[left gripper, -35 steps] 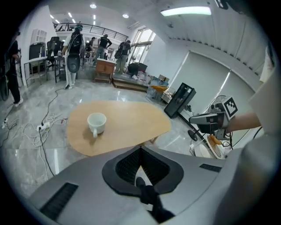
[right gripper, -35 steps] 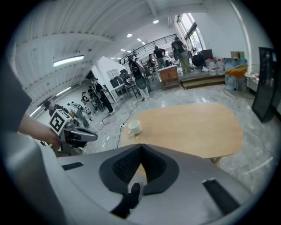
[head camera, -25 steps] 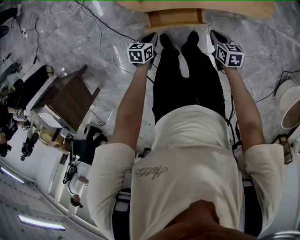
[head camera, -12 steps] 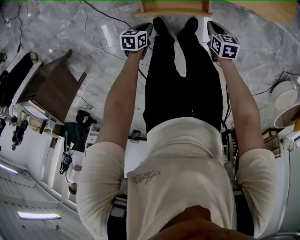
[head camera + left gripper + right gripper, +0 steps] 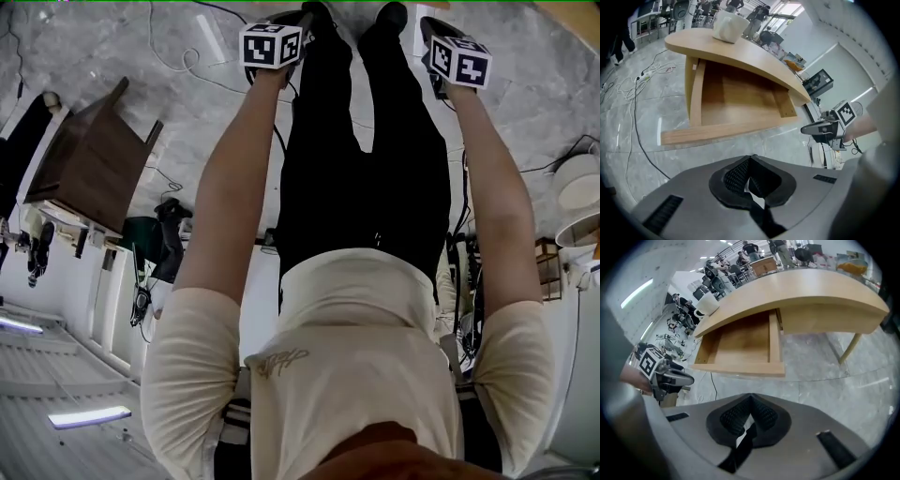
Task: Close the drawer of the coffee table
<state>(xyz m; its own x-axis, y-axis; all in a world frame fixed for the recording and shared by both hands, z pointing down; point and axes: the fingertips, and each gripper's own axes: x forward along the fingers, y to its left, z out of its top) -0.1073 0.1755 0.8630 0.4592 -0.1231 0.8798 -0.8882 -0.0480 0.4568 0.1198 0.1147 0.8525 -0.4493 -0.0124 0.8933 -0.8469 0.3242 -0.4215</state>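
Under the curved top of the coffee table [image 5: 740,54] the drawer [image 5: 736,103] hangs pulled out to nearly its full depth, its inside bare and its front board out over the grey floor [image 5: 642,136]. Both gripper views look straight at that front board, and neither tool touches it.

My left gripper [image 5: 750,173] and my right gripper [image 5: 750,416] are level with each other, a little apart. Each has its jaws pressed together with nothing between them.

A second ago the head view still caught the drawer at its top edge, beyond my shoes. It has now slid out of that view, and both grippers sit higher in it. I take that as my reach carrying forward, so the approach is under way but the push has not begun.

A white vessel [image 5: 729,26] stands on the tabletop, well clear of the drawer.
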